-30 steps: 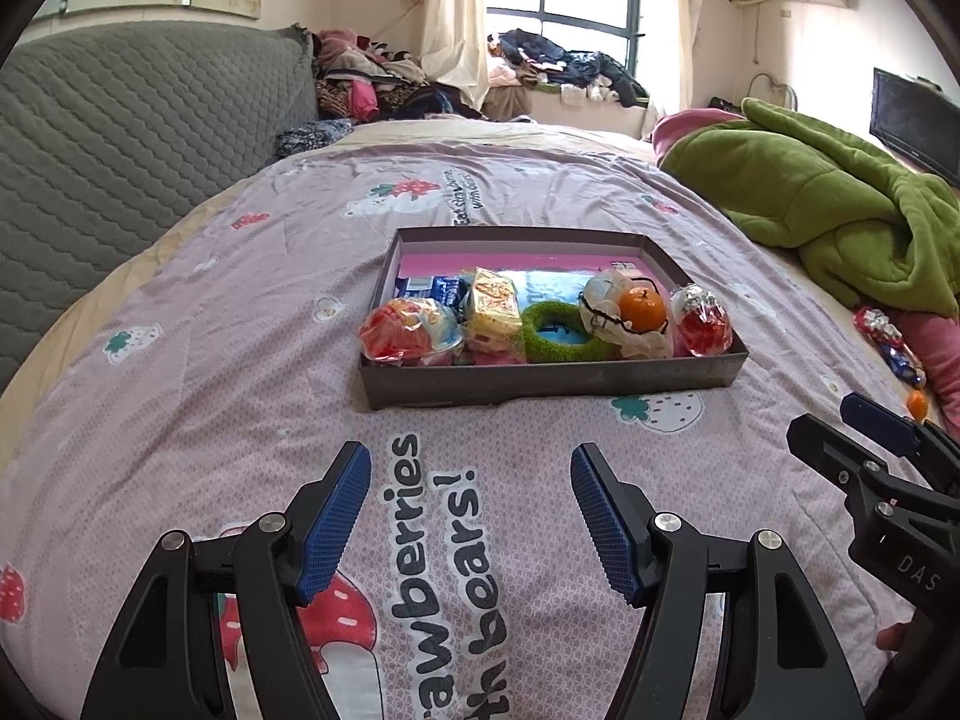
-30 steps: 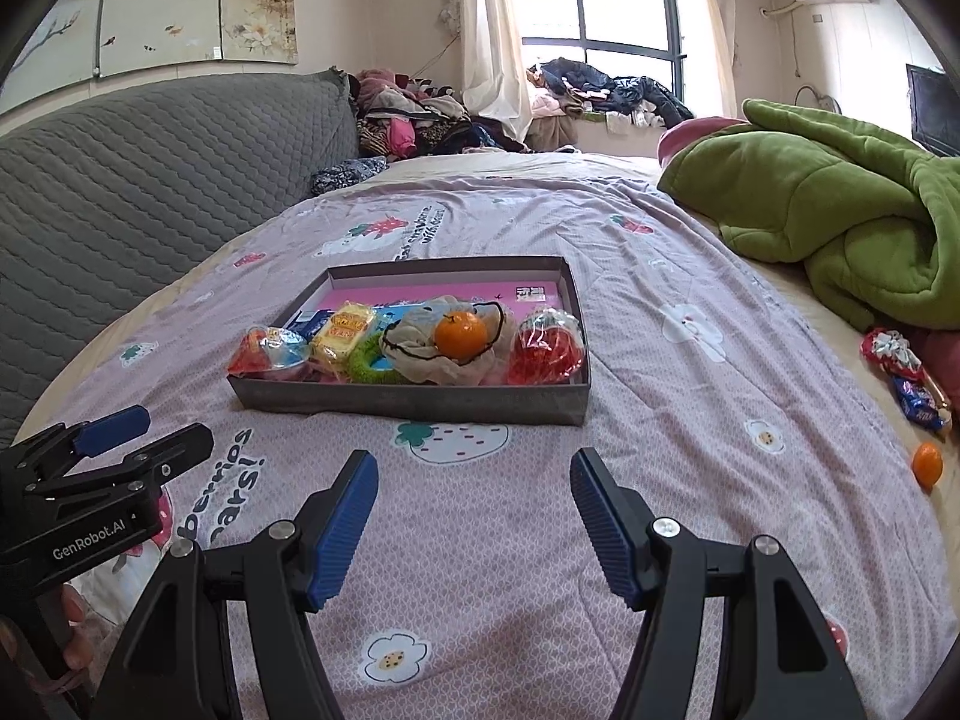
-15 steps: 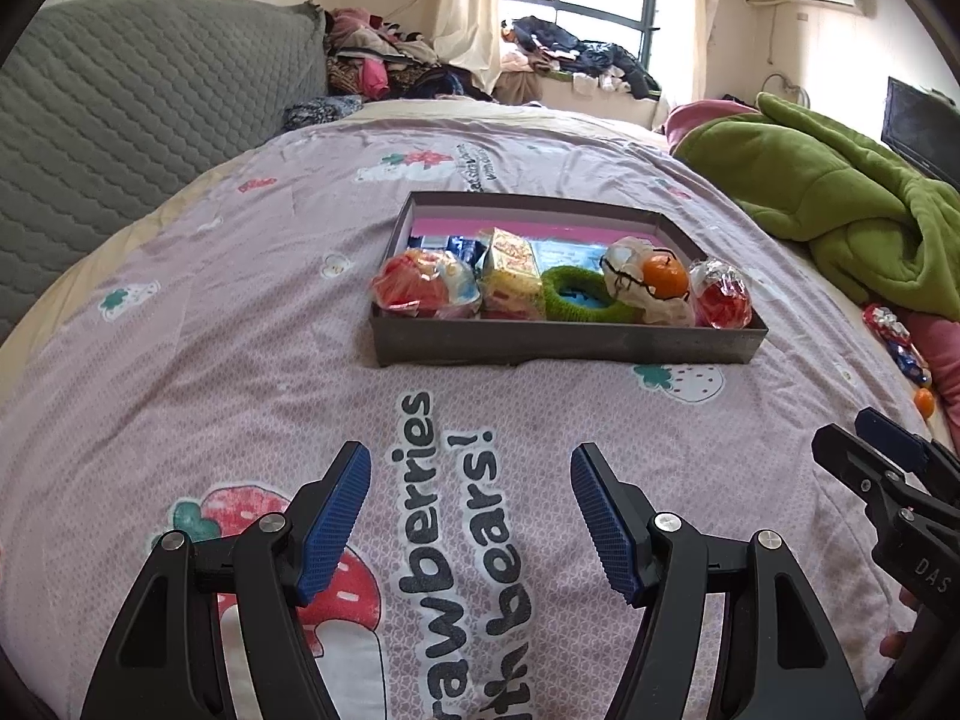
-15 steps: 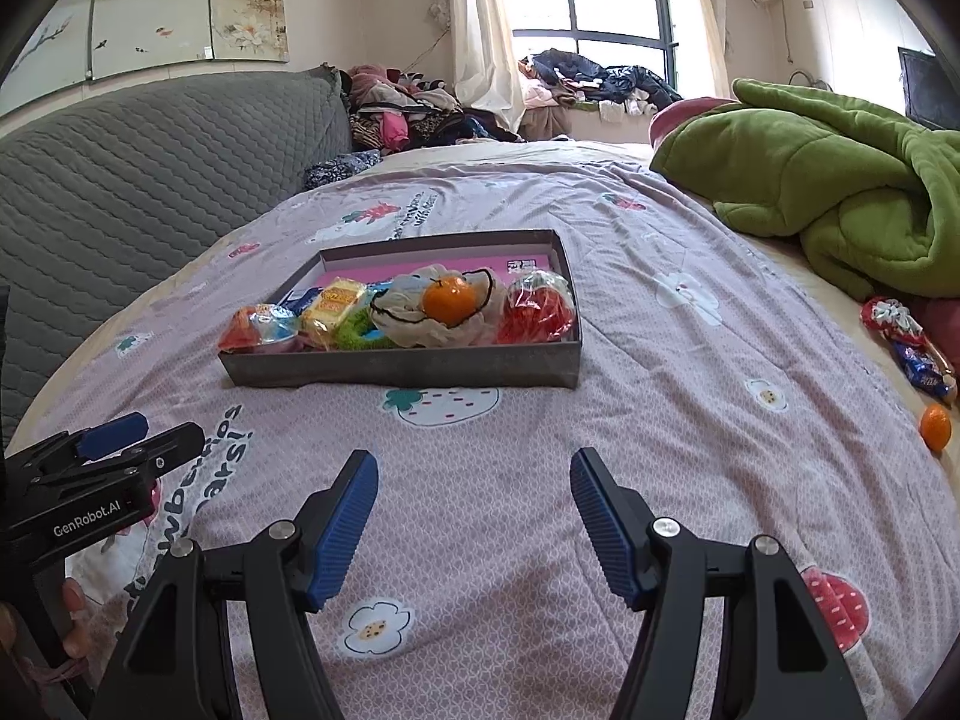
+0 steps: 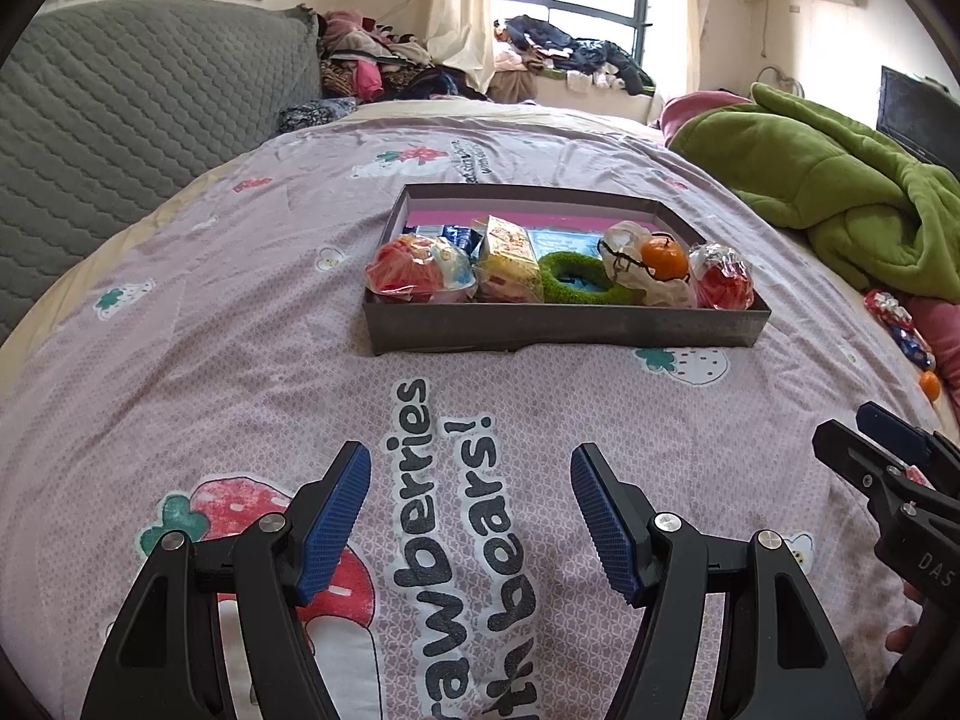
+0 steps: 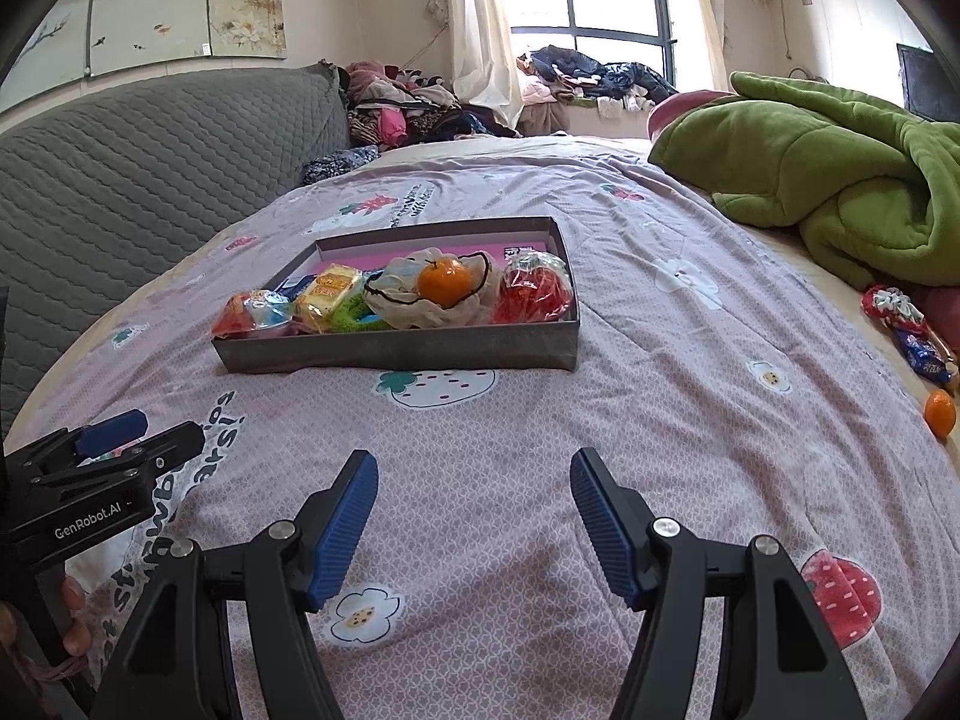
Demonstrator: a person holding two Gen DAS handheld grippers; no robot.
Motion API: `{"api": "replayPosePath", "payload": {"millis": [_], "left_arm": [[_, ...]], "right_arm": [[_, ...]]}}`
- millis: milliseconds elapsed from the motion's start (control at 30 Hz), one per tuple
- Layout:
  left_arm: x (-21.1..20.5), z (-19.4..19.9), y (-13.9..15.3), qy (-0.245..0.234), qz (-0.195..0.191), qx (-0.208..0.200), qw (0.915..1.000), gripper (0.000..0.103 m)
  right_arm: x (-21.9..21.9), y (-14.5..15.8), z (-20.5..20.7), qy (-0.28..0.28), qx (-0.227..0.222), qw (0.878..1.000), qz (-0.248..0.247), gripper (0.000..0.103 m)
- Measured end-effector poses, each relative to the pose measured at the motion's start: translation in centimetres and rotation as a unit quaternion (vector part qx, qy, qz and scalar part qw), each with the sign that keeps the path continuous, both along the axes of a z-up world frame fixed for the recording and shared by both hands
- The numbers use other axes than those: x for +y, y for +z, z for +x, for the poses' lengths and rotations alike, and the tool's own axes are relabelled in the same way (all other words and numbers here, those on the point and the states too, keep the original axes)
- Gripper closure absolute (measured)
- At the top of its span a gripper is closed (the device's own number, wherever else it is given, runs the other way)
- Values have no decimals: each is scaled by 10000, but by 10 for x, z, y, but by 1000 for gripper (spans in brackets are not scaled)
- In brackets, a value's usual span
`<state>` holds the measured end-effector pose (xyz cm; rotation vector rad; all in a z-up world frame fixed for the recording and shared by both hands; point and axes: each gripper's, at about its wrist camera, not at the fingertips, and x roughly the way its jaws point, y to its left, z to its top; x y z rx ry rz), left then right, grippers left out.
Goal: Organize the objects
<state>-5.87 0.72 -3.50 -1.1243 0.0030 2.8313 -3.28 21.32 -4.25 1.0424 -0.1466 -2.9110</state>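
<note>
A shallow grey box (image 5: 564, 324) (image 6: 396, 351) lies mid-bed holding wrapped snacks, a green ring (image 5: 576, 282) and a mandarin (image 5: 663, 257) (image 6: 444, 281) on a white net bag. More sweets (image 6: 912, 333) and a loose mandarin (image 6: 939, 413) (image 5: 930, 385) lie at the bed's right edge. My left gripper (image 5: 471, 510) hovers open and empty over the printed sheet, well short of the box. My right gripper (image 6: 474, 510) is open and empty too, nearer the box's right half. Each gripper shows at the edge of the other's view.
A pink sheet (image 5: 180, 360) with strawberry prints covers the bed. A crumpled green blanket (image 6: 840, 180) fills the right side. A grey quilted headboard (image 5: 120, 108) runs along the left. Piled clothes (image 6: 408, 108) lie by the window beyond the bed.
Both grippers have sunk a little toward the sheet, so the box looks flatter and slightly nearer. Jaws stay as wide as before. Nothing in the box moved.
</note>
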Motion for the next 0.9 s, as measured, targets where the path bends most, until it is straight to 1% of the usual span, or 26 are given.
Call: {"api": "replayPosePath", "payload": {"millis": [133, 500, 767, 900], "left_arm": [[2, 0, -3, 13, -91, 28, 10000, 32], [1, -3, -7, 22, -64, -13, 10000, 32], [2, -2, -9, -17, -73, -28, 10000, 32], [4, 0, -9, -16, -166, -2, 9999, 32]], "right_arm": [[0, -6, -1, -1, -60, 10000, 13, 37], [1, -9, -2, -18, -79, 10000, -55, 37], [-2, -11, -2, -7, -118, 9999, 17, 37], [-1, -12, -3, -3, -158, 9999, 27, 37]]}}
